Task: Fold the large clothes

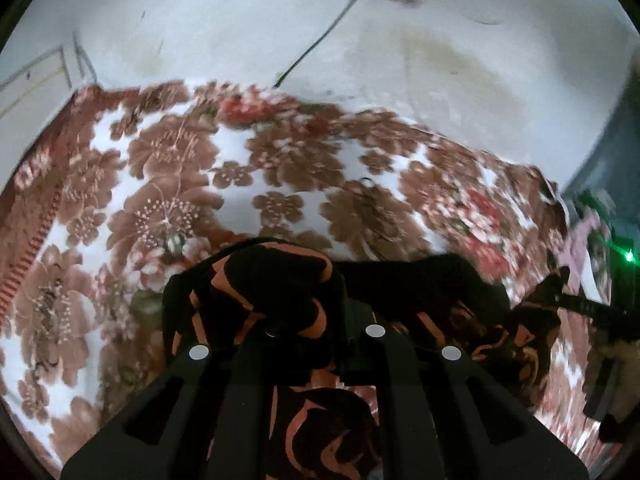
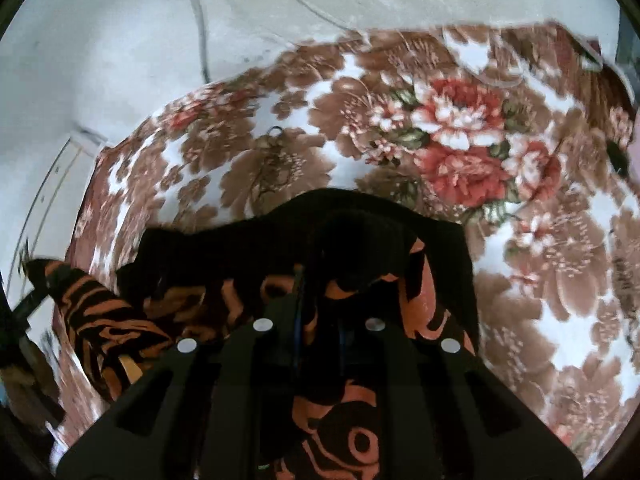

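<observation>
A black garment with orange swirls [image 1: 276, 288] bunches over my left gripper [image 1: 308, 316], which is shut on its edge. The cloth stretches rightward to the other gripper [image 1: 576, 300], seen at the right edge. In the right wrist view the same garment [image 2: 424, 304] drapes over my right gripper [image 2: 320, 300], shut on the fabric. More of it trails to the left [image 2: 108, 320] toward the left gripper [image 2: 28, 300]. Both fingertips are hidden under the cloth. The garment hangs above a floral blanket [image 1: 240, 168].
The brown, white and red floral blanket [image 2: 460, 140] covers the surface below. A pale wall [image 1: 400, 40] with a dark cable [image 1: 320, 40] rises behind it. Something with a green light [image 1: 628, 256] sits at the right edge.
</observation>
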A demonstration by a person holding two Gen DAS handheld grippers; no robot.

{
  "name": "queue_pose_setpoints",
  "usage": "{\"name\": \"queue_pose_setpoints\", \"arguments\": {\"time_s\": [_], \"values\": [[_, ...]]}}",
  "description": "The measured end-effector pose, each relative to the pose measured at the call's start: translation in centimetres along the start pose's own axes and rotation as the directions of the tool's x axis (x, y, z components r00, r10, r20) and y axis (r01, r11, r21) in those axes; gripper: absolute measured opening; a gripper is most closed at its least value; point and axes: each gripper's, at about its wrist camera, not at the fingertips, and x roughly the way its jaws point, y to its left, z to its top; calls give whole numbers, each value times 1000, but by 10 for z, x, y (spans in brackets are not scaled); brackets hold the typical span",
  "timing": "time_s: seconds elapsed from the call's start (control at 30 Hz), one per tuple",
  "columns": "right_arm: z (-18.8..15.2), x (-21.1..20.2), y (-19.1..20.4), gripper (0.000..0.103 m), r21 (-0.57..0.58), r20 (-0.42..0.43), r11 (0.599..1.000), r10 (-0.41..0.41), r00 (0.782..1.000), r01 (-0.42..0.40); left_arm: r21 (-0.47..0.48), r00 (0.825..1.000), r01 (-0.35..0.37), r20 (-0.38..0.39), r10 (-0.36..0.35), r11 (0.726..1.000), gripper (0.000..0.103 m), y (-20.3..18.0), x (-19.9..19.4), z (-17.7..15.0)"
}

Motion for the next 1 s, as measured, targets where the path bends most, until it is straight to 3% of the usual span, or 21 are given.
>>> {"name": "queue_pose_setpoints", "arguments": {"time_s": [0.2,0.3,0.37,0.4,0.43,0.5,0.6,0.63,0.67,0.7,0.77,0.83,0.93,1.0], "values": [[37,92,-17,14,-24,-143,995,-96,985,94,-78,986,-52,-165,39,996,8,43,94,23],[50,121,-32,21,18,-225,996,-77,971,83,-80,971,-51,-237,31,995,14,56,126,25],[63,122,-37,32,2,-213,996,-82,974,84,-108,963,-24,-268,-6,994,19,65,139,29],[69,118,-38,46,-9,-202,996,-87,976,87,-126,961,-4,-273,-31,992,28,69,140,32],[77,115,-41,54,-12,-196,997,-82,977,82,-138,959,11,-277,-49,990,45,71,141,36],[90,108,-48,56,16,-215,999,-37,976,41,-165,966,20,-252,-62,986,66,78,136,49],[103,104,-45,58,-55,-220,997,-67,973,56,-223,972,10,-228,-62,975,72,90,129,72],[108,102,-42,66,-93,-196,993,-95,976,78,-201,978,-18,-205,-24,979,72,90,123,82],[115,94,-41,76,-153,-128,977,-170,977,150,-158,980,-37,-198,5,987,72,85,121,89],[121,88,-43,90,-165,-84,970,-193,978,177,-110,981,-52,-193,30,993,72,80,117,95],[127,79,-50,92,-170,-50,968,-195,980,184,1,984,-64,-167,63,998,73,64,107,101],[121,74,-48,92,-191,-44,973,-142,989,131,82,984,-65,-159,77,995,81,54,103,100],[94,70,-36,92,-284,-54,957,-79,995,60,236,982,-57,-164,97,970,84,42,103,83],[73,78,-37,92,-312,-77,948,-87,993,59,324,972,-65,-192,133,944,84,47,115,66]]}}
